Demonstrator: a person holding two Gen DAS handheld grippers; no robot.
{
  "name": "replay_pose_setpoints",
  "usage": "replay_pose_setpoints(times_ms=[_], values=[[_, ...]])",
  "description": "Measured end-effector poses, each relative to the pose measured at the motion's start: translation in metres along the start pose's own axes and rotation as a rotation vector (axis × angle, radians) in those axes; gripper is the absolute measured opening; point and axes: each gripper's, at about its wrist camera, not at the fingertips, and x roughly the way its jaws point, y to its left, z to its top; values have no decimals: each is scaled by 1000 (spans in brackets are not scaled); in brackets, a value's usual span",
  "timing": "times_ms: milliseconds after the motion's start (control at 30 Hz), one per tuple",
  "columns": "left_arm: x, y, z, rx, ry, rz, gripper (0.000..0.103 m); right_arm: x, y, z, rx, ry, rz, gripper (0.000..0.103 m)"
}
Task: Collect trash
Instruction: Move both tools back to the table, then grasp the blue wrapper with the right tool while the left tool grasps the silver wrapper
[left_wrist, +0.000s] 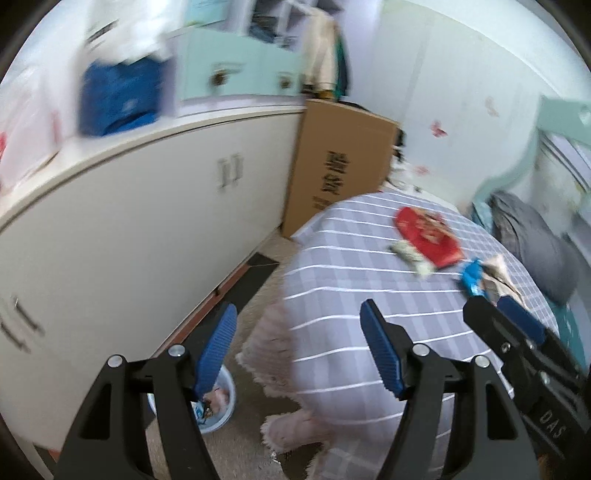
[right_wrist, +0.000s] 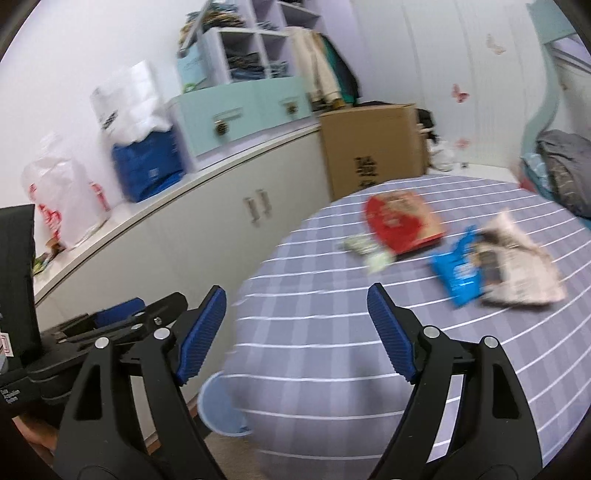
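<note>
Trash lies on a bed with a purple checked cover (right_wrist: 332, 332): a red packet (right_wrist: 402, 221), a small pale wrapper (right_wrist: 365, 249), a blue packet (right_wrist: 458, 269) and crumpled newspaper (right_wrist: 521, 266). In the left wrist view I see the red packet (left_wrist: 428, 230), the pale wrapper (left_wrist: 410, 254) and the blue packet (left_wrist: 472, 275). A light blue bin (left_wrist: 218, 406) with scraps in it stands on the floor beside the bed; its rim shows in the right wrist view (right_wrist: 221, 410). My left gripper (left_wrist: 299, 343) is open and empty over the bed's edge. My right gripper (right_wrist: 295, 332) is open and empty above the bed, short of the trash.
A long white cabinet (left_wrist: 129, 221) runs along the left, with bags (right_wrist: 147, 162) and a mint drawer box (right_wrist: 240, 114) on top. A cardboard box (left_wrist: 343, 166) stands at the bed's far corner. Grey clothes (right_wrist: 565, 166) lie at the bed's right end.
</note>
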Motion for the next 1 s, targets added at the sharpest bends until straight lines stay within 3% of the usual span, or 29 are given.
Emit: replay_pose_setpoints(times_ms=[333, 533, 767, 1000], values=[[57, -116, 21, 180, 57, -82, 68, -8, -124, 23, 98, 40, -147, 78], [103, -128, 29, 131, 137, -83, 68, 5, -158, 23, 118, 73, -153, 78], [143, -125, 40, 81, 171, -48, 67, 27, -159, 33, 80, 130, -96, 78], [165, -119, 43, 50, 185, -49, 30, 59, -138, 30, -37, 225, -68, 77]])
